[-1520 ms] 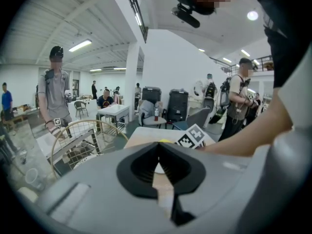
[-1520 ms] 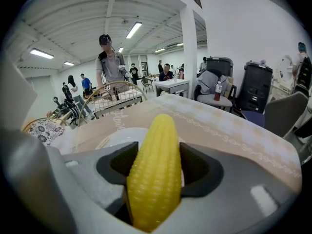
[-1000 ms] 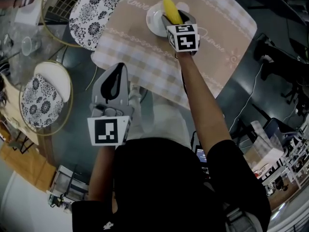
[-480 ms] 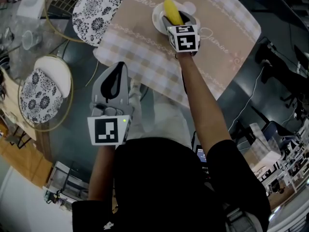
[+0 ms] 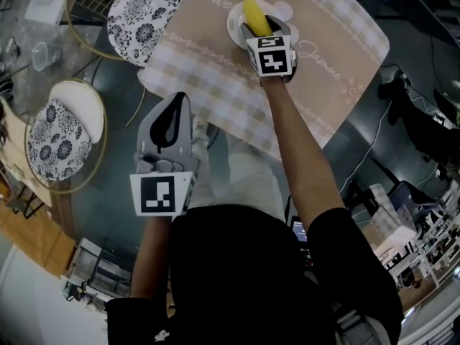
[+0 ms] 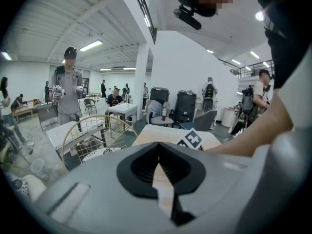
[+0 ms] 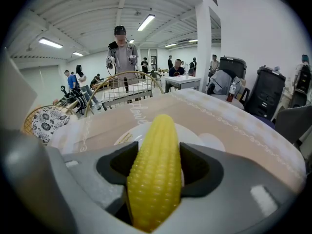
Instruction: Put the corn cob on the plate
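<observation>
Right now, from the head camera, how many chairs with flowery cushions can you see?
2. The upper chair sits beside the table's left edge; the lower chair stands apart at the picture's left side. Others may be out of frame.

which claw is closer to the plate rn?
Right. The right claw, shut on the corn cob, is over the plate; the left claw is well back from it, close to the person's body.

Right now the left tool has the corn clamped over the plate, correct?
Not quite: it's the right tool, not the left, that has the corn clamped over the plate. The right gripper view shows the cob between its jaws, with the plate just beyond.
</observation>
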